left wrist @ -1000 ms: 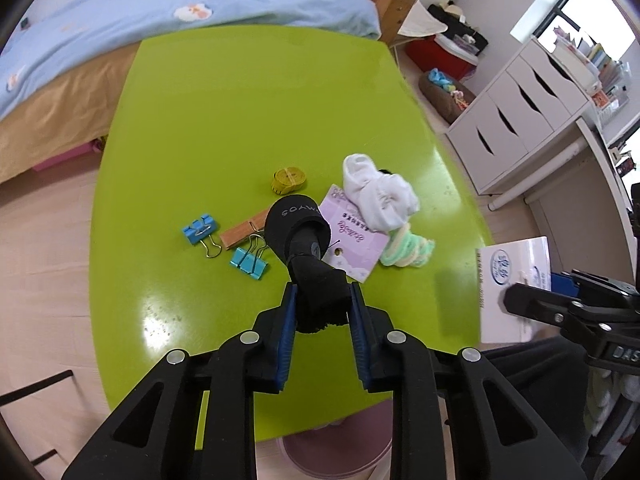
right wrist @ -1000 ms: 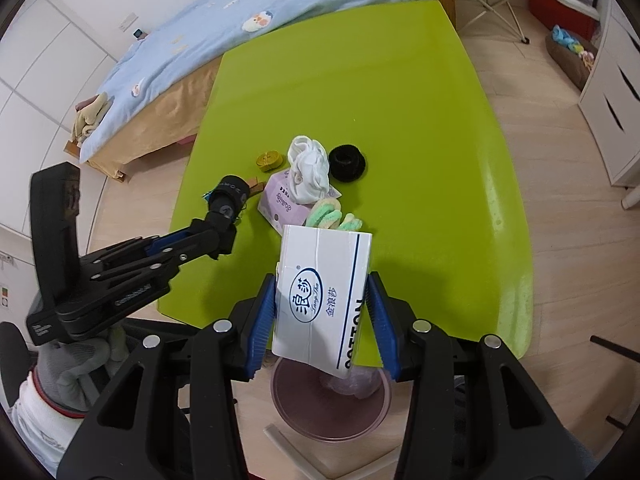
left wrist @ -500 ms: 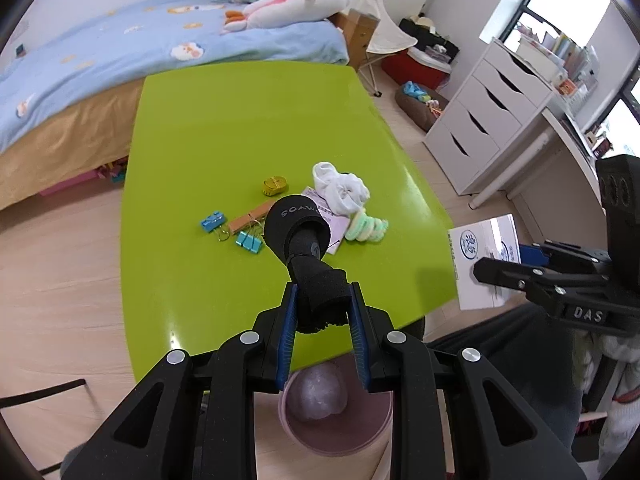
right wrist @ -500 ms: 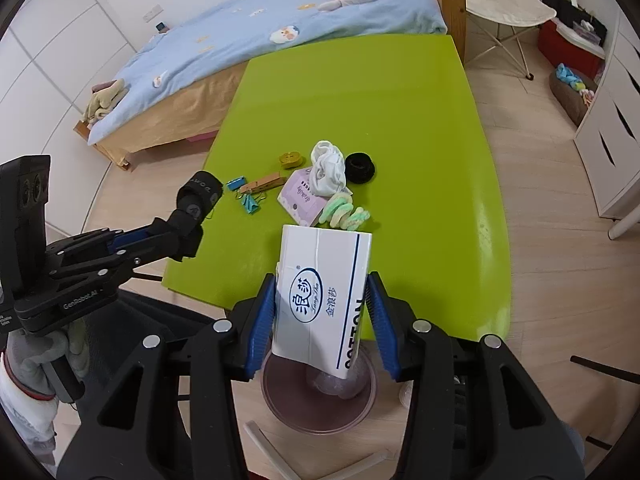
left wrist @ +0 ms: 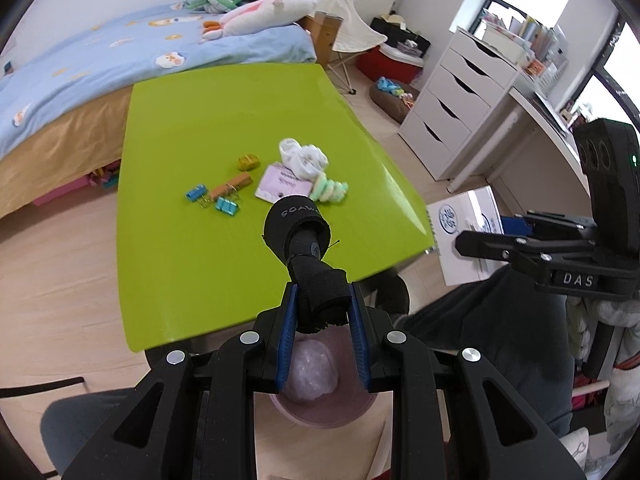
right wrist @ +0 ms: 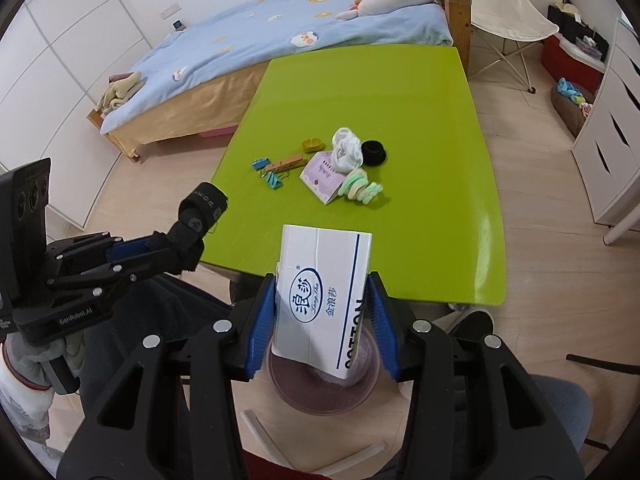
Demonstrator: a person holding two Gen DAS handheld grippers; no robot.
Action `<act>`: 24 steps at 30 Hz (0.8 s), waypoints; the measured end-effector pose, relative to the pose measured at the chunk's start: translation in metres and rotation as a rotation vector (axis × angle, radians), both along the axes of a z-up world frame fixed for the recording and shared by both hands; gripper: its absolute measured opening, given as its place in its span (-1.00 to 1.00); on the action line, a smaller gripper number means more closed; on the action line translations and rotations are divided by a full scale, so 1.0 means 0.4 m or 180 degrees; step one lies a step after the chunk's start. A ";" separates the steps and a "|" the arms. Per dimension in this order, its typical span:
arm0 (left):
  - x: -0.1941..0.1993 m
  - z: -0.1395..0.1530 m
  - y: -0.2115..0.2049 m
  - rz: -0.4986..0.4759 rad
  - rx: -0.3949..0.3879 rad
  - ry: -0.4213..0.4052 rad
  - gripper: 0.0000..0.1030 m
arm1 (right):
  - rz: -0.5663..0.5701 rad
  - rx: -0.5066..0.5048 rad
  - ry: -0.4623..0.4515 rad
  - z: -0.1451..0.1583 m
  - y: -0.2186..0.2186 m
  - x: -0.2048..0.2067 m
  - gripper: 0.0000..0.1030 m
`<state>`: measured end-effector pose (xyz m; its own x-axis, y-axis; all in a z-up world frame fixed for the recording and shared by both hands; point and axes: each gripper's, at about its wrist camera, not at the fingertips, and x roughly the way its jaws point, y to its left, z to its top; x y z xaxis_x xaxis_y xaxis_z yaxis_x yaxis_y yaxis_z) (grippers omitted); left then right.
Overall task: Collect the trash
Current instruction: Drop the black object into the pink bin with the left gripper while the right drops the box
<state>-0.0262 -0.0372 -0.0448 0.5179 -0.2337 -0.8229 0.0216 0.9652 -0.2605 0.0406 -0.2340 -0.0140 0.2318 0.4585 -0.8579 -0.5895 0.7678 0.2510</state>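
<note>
My left gripper (left wrist: pixel 322 332) is shut on a rolled black strap (left wrist: pixel 302 240) and holds it above the pink trash bin (left wrist: pixel 320 412), off the near edge of the green table (left wrist: pixel 180 128). My right gripper (right wrist: pixel 322 320) is shut on a white tissue box (right wrist: pixel 322 296), also above the bin (right wrist: pixel 320 390). The box (left wrist: pixel 466 236) and right gripper (left wrist: pixel 460 240) show at the right in the left wrist view; the strap (right wrist: pixel 202 208) and left gripper (right wrist: pixel 176 252) show at the left in the right wrist view.
On the table lie a white sock (right wrist: pixel 346 150), a pink packet (right wrist: pixel 322 176), a pastel hair tie (right wrist: pixel 360 190), a black ring (right wrist: pixel 374 152), a yellow tape roll (right wrist: pixel 312 144), blue binder clips (right wrist: pixel 266 170) and a wooden clothespin (right wrist: pixel 286 163). A bed (right wrist: pixel 260 40) stands beyond; white drawers (left wrist: pixel 452 112) stand right.
Both grippers have pulled back and up from the table with their loads. The table looks farther away and the pink bin has come into view below both grippers.
</note>
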 end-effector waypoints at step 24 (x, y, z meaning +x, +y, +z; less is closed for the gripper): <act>-0.063 -0.067 -0.055 -0.0112 -0.0172 0.0113 0.52 | 0.0055 0.0034 0.0029 -0.027 -0.042 -0.073 -0.11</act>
